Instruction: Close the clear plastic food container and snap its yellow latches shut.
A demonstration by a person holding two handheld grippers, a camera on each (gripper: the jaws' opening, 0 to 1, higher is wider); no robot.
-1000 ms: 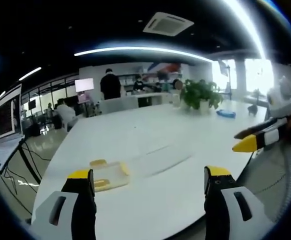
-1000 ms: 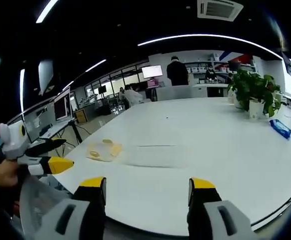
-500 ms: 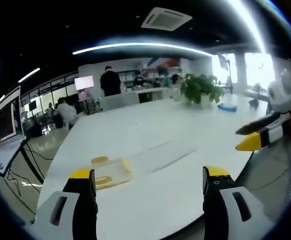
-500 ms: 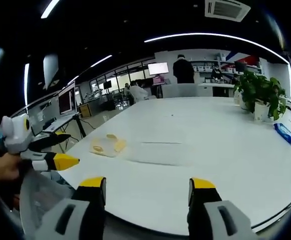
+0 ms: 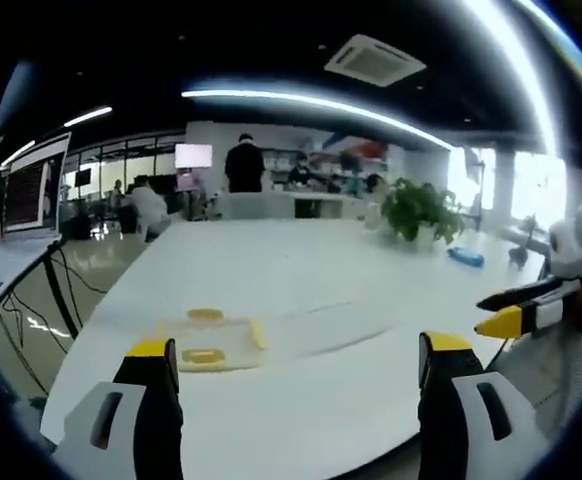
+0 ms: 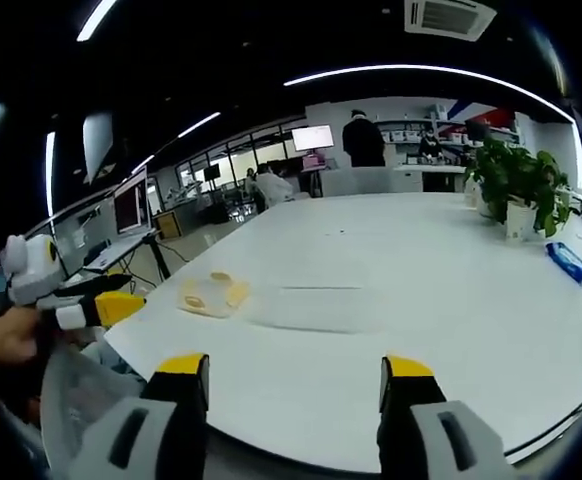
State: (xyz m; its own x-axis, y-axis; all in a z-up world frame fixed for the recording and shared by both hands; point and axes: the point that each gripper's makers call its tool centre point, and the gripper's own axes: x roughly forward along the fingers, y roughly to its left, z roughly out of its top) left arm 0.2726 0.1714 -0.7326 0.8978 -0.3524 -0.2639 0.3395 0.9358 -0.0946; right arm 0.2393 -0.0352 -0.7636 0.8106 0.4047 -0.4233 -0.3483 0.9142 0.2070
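A clear plastic food container (image 5: 209, 340) with yellow latches (image 5: 203, 356) sits on the white table (image 5: 311, 280) near its left front edge. It lies just beyond the left jaw of my left gripper (image 5: 296, 350), which is open, holds nothing and hovers short of the table. In the right gripper view the container (image 6: 211, 293) is small and far to the left. My right gripper (image 6: 293, 368) is open and empty before the table edge. The left gripper (image 6: 101, 305) also enters the right gripper view from the left, and the right gripper (image 5: 516, 310) enters the left gripper view from the right.
A potted plant (image 6: 516, 180) and a blue pack (image 6: 564, 258) stand at the table's far right. A faint pale rectangle (image 6: 311, 305) lies on the table right of the container. A person (image 5: 243, 165) stands beyond the far end. A laptop (image 5: 21, 220) sits on a stand at left.
The left gripper view has swung, so the container now sits nearer its middle. In the right gripper view the left gripper has edged toward the table. The container has not moved.
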